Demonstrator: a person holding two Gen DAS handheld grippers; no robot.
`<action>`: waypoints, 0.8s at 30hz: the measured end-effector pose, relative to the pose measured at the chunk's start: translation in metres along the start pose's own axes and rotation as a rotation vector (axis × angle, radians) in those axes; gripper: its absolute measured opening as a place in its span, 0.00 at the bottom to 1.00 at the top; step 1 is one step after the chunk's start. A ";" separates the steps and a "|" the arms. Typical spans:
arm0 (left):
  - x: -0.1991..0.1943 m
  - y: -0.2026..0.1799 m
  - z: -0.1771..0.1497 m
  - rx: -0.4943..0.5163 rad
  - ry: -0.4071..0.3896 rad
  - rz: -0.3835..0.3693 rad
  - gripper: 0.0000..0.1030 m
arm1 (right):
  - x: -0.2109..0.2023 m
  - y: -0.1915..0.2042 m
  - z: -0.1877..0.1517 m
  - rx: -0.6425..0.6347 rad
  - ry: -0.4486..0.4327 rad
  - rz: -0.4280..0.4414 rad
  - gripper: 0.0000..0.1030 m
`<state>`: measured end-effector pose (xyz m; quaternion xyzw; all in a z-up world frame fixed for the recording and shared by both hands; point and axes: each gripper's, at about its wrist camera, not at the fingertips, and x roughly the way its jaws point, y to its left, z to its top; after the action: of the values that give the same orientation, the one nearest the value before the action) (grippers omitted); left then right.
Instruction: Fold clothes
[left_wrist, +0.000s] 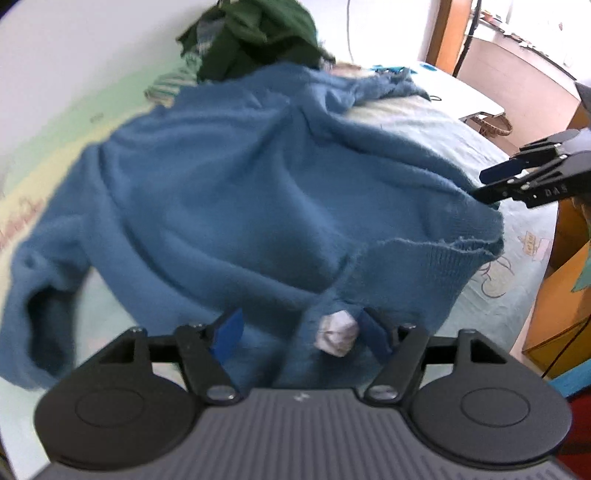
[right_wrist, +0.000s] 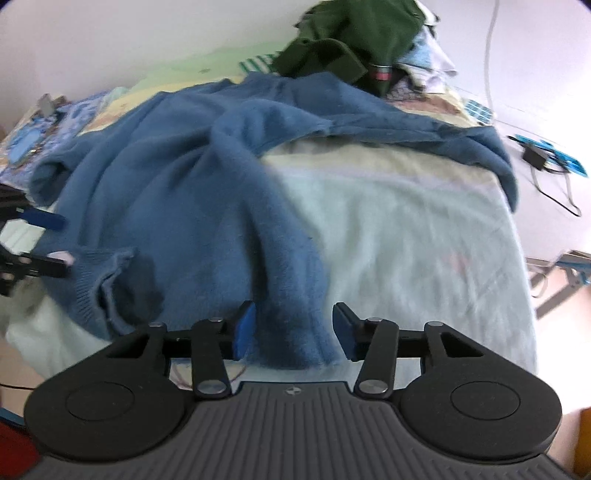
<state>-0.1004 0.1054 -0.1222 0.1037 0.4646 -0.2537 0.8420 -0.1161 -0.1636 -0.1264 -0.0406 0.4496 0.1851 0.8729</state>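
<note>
A blue knitted sweater (left_wrist: 221, 184) (right_wrist: 166, 166) lies spread and rumpled across a pale bed sheet (right_wrist: 406, 240). My left gripper (left_wrist: 301, 332) stands open over the sweater's near part, with a fold of knit and a white label (left_wrist: 336, 334) between its blue pads, close to the right one. In the right wrist view it (right_wrist: 55, 242) shows at the left edge by the ribbed hem. My right gripper (right_wrist: 295, 330) is open astride a long fold of the sweater at the bed's near edge. The left wrist view shows it (left_wrist: 484, 184) at the sweater's right edge.
A heap of dark green clothes (left_wrist: 258, 33) (right_wrist: 351, 40) lies at the far end of the bed beside a striped garment (left_wrist: 173, 79). A wicker basket (left_wrist: 495, 127) and orange furniture (left_wrist: 561, 314) stand off the bed's right side. A black adapter with cables (right_wrist: 546, 158) lies beyond it.
</note>
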 end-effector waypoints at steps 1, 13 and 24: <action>0.004 -0.003 0.000 -0.017 0.016 -0.006 0.61 | 0.001 0.001 -0.001 -0.008 -0.004 0.010 0.49; -0.007 -0.033 -0.012 -0.111 0.033 0.061 0.03 | 0.006 -0.015 -0.007 0.016 -0.005 0.050 0.19; -0.072 -0.027 -0.023 -0.194 -0.071 0.179 0.03 | -0.039 -0.006 -0.010 0.014 -0.013 0.176 0.13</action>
<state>-0.1629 0.1154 -0.0726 0.0536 0.4460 -0.1350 0.8832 -0.1427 -0.1825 -0.1016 0.0062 0.4471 0.2583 0.8564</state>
